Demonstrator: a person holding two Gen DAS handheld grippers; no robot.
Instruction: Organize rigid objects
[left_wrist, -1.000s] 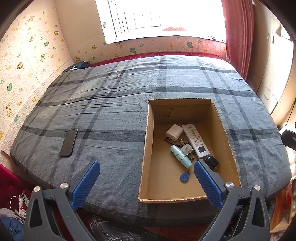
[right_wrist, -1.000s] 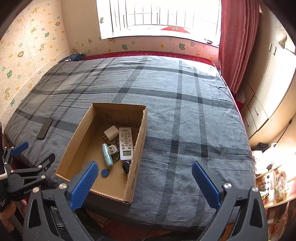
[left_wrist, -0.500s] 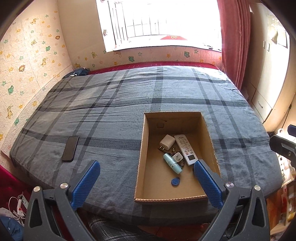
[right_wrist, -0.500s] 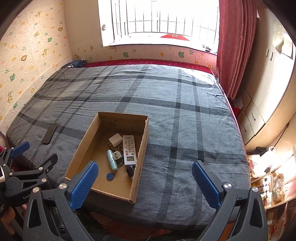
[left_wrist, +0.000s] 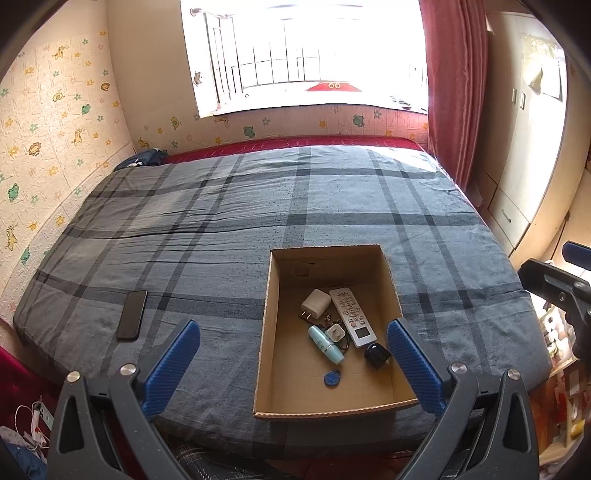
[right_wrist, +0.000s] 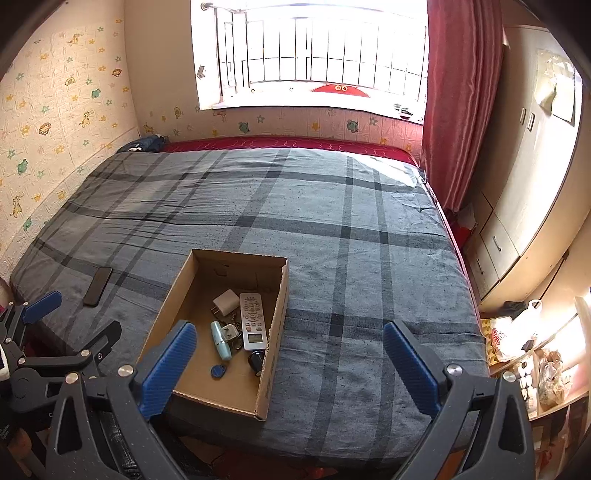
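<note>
Both grippers hang over the near edge of the bed, w/ nothing between their fingers. Left gripper (left_wrist: 293, 362): blue-padded fingers spread wide, empty. Right gripper (right_wrist: 290, 363): fingers likewise spread wide, empty.

Open brown cardboard box (left_wrist: 267, 332) sits on the grey plaid bedspread (left_wrist: 221, 221) near the bed's front edge; in the left wrist view it lies at approx 5 o'clock from frame centre. In the right wrist view the box (right_wrist: 275, 332) is at approx 7 o'clock.

Inside the box, clustered toward the right wall:
- white rectangular remote control w/ small screen (left_wrist: 352, 322), lying flat, long axis running toward the far wall
- white cube-shaped plug adapter (left_wrist: 316, 303) at 9 o'clock of the remote, just beside it
- smaller white charger (left_wrist: 336, 333) lying on a bunch of keys, touching the remote's left side
- pale teal tube-shaped item (left_wrist: 326, 344) at 7 o'clock of the remote, tilted
- black rounded item (left_wrist: 376, 355) at 6 o'clock of the remote, near the right wall
- blue teardrop key fob (left_wrist: 333, 378) alone on the box floor, nearest the front wall

Black slab-shaped phone (left_wrist: 132, 314) lies flat on the bedspread, well apart from the box at its 9 o'clock, outside it.
</note>
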